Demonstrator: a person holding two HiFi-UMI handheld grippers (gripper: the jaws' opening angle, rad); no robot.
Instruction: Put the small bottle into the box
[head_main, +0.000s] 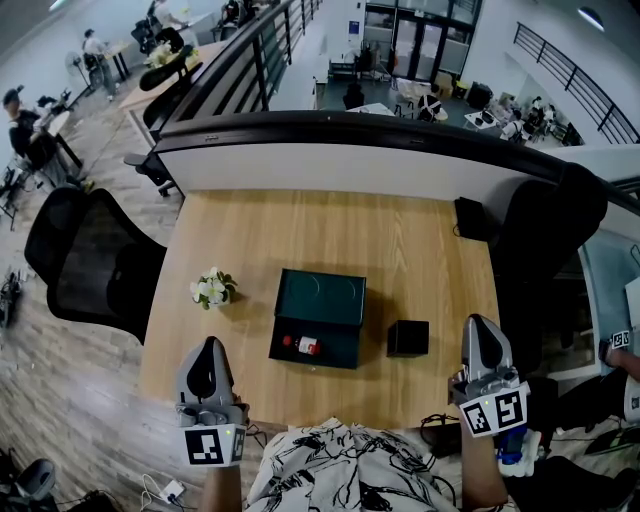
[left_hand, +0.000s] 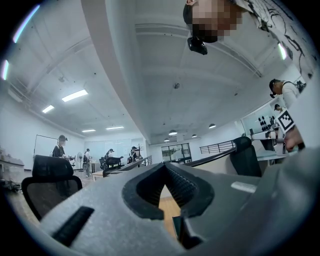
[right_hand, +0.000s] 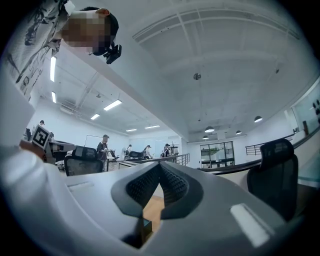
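Left gripper (head_main: 207, 342), right gripper (head_main: 479, 322), one box (head_main: 340, 352), one small bottle (head_main: 305, 345) inside.

Flower pot (head_main: 212, 289) ahead of L fingers (head_main: 211, 352), blk chair (head_main: 95, 265) further left; blk cube (head_main: 408, 338) just left of R fingers (head_main: 481, 336).

On the table (head_main: 250, 230), bare wood lies open beyond the box (head_main: 320, 300) and along its near side. A flower pot (head_main: 212, 289) stands left of the box. A black cube (head_main: 408, 338) sits just right of it. A black block (head_main: 470, 218) sits far beyond it, to the right.
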